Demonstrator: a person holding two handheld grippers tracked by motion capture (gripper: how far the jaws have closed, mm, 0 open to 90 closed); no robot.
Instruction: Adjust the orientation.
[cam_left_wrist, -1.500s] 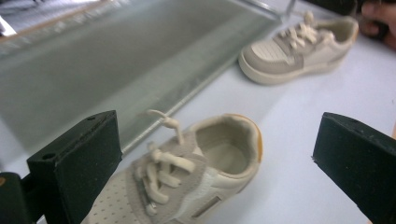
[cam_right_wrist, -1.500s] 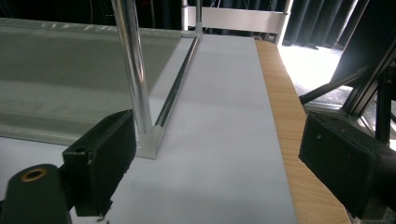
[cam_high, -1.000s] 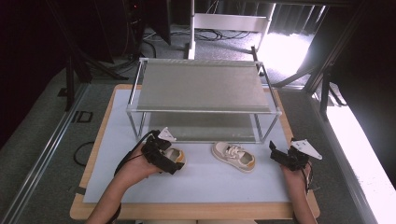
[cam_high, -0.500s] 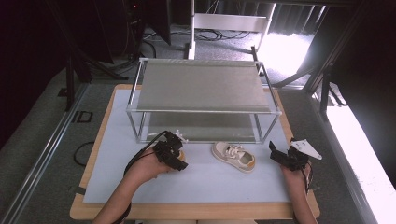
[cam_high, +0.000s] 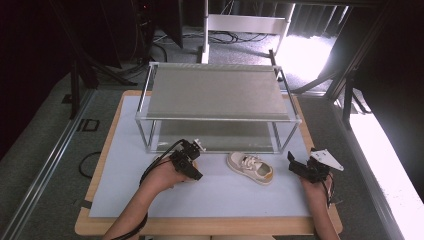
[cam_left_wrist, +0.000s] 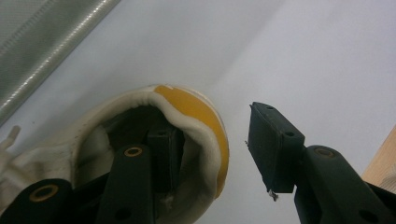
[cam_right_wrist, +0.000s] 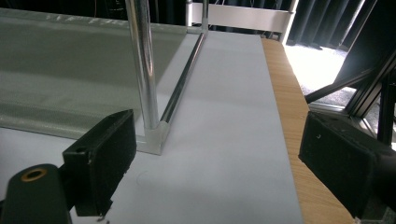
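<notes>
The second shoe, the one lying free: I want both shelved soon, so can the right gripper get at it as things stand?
Probably yes: the right gripper is open and holds nothing, and bare mat separates it from the shoe.

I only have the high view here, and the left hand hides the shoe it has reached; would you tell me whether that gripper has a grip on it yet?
Observer: Not quite. In the left gripper view, the left gripper has one jaw inside the shoe and the other outside it, with that pad not touching. The jaws have just been closing.
Operator: Thank you. Which part of it lies between the jaws?
Observer: The padded heel wall, which is white with a yellow back.
Operator: And is the right gripper carrying anything?
Observer: No. In its own view the right gripper is open and empty, and it faces the corner post of the metal rack.
</notes>
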